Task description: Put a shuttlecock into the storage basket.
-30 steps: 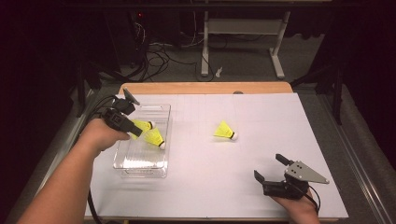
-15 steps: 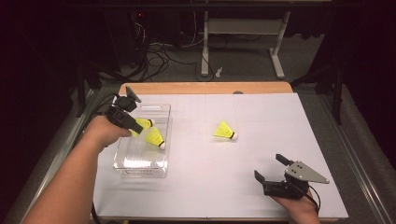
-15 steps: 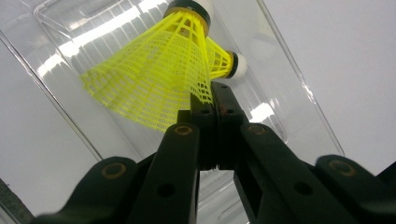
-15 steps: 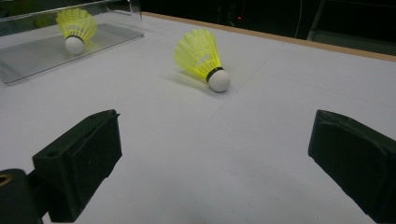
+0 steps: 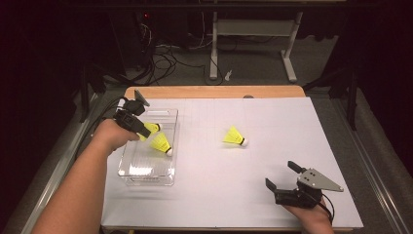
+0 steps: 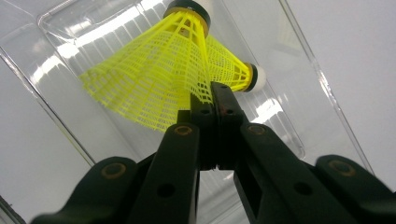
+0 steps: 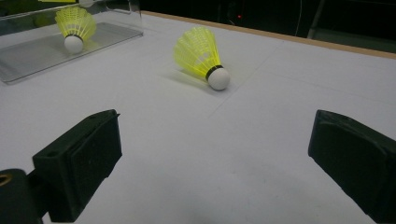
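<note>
Over the far left part of the white desk (image 5: 272, 204), in the high view, the left gripper (image 5: 144, 132) is hanging above a clear plastic tray (image 5: 146, 176) and pinching the skirt of a yellow shuttlecock (image 5: 152, 128), which is sitting just above the tray's far end. A second shuttlecock (image 5: 161, 144) is lying inside the tray, just beside the held one, cork toward the tray's right wall. A third shuttlecock (image 5: 234, 137) is lying on its side on the bare desk near the middle, well apart from the tray. Near the front right edge, the right gripper (image 5: 282, 176) is resting low with its jaws spread and nothing between them.

Along the left gripper view, the left gripper (image 6: 215, 91) is showing its two black jaws pressed together on the mesh rim of the held shuttlecock (image 6: 154, 79), whose cork is pointing away, up and over the tray (image 6: 60, 28). The second shuttlecock (image 6: 233, 70) is peeking out behind it, lying on the tray floor.

Along the right gripper view, the right gripper (image 7: 215, 154) is standing wide open above the desk (image 7: 224, 186), pads apart and touching nothing. The third shuttlecock (image 7: 201, 56) is lying ahead of the jaws, cork toward the camera. Farther off at the upper left, the second shuttlecock (image 7: 74, 25) is sitting in the tray (image 7: 28, 60).
</note>
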